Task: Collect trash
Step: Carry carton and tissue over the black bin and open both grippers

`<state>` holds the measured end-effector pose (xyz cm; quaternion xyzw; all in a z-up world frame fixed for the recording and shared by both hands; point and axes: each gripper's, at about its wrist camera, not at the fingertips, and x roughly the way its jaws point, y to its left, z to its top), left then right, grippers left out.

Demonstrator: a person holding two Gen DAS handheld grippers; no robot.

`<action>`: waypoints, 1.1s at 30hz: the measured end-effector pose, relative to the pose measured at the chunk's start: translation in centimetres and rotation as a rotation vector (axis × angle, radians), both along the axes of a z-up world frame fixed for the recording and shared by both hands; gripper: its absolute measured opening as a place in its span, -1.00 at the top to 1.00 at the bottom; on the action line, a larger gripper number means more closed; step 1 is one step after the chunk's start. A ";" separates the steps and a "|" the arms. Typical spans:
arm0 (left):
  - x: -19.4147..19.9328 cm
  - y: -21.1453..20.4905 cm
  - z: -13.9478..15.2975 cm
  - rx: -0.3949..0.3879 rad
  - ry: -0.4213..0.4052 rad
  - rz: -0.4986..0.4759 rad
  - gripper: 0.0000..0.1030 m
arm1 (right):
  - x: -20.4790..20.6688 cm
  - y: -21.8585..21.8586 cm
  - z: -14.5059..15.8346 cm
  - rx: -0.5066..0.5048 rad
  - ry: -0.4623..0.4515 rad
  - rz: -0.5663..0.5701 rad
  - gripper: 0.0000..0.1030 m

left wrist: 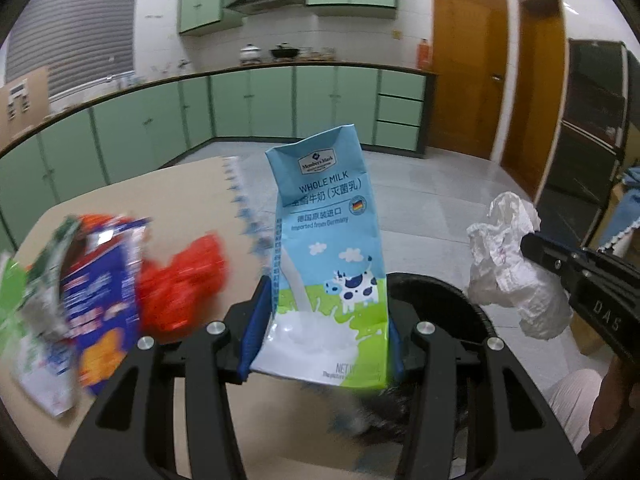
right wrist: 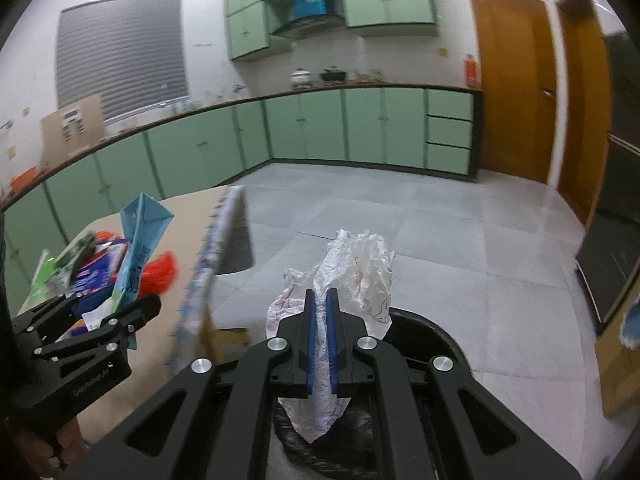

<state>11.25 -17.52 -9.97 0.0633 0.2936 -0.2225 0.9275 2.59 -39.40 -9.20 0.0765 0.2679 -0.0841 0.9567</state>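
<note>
While hovering low-centre over the black bin (left wrist: 436,300), the left hand-held gripper (left wrist: 320,344) is clamping a light, crushable milk carton (left wrist: 328,248) near its base; the right hand-held gripper (right wrist: 320,344) is pinching soft crumpled paper (right wrist: 352,276) mid-wad.

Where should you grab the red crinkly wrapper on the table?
The red wrapper looks soft and crumpled, lying on the table beside the blue snack bag. Probably best to come from above and pinch its raised, puffy right side, away from the bag. Both grippers are full, so one must drop its load first.
</note>
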 end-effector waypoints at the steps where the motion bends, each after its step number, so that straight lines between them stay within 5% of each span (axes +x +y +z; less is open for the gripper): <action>1: 0.4 -1.4 -0.3 0.001 0.002 -0.018 0.09 | 0.1 -1.0 -0.3 -0.003 0.008 -0.018 0.90; 15: 3.9 -9.9 -5.2 0.033 0.073 -0.109 0.03 | 2.9 -8.4 -5.0 0.062 0.095 -0.108 0.76; 17: 4.7 -10.2 -5.4 0.031 0.074 -0.111 -0.12 | 3.0 -8.9 -5.3 0.064 0.099 -0.122 0.52; 24: 5.3 -8.8 -4.6 -0.004 0.079 -0.105 -0.25 | 2.2 -9.5 -5.2 0.071 0.092 -0.161 0.18; 29: 4.7 -5.2 -2.2 -0.030 0.027 -0.035 -0.47 | 1.9 -7.5 -3.5 0.055 0.043 -0.139 -0.44; 33: 4.2 -1.0 -0.4 -0.029 -0.010 0.059 -0.62 | 2.3 -4.7 -1.9 0.058 -0.010 -0.097 -0.74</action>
